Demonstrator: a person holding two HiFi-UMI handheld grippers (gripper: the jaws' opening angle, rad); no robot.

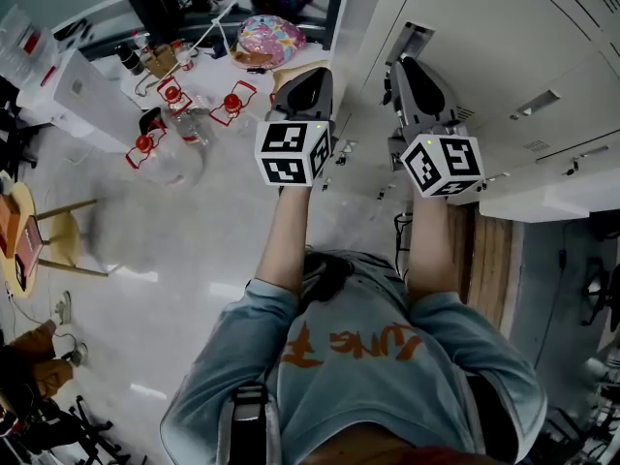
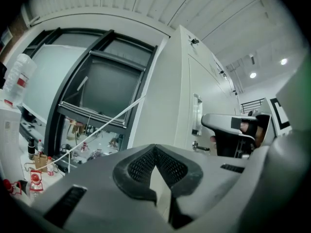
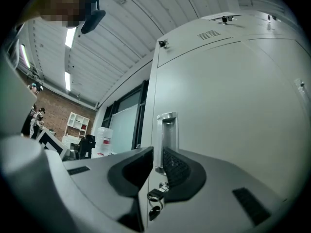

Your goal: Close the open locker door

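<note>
The grey locker door (image 3: 228, 110) fills the right gripper view, with its recessed metal handle (image 3: 166, 132) straight ahead and a key (image 3: 154, 198) hanging in the lock below it. My right gripper (image 3: 154, 166) points at the handle; its jaws stand a narrow gap apart with nothing between them. Whether it touches the door I cannot tell. In the head view the right gripper (image 1: 418, 77) is raised at the lockers (image 1: 504, 56), and the left gripper (image 1: 302, 90) is beside it. The left gripper (image 2: 155, 153) is shut and empty, beside the locker's side wall (image 2: 170, 96).
To the left, a white table (image 1: 208, 90) carries red-topped bottles and a pink patterned bag (image 1: 269, 39). A yellow chair (image 1: 70, 240) stands on the floor at the far left. A dark-framed window (image 2: 97, 86) lies beyond the lockers. A white shelf (image 1: 552, 201) juts out at right.
</note>
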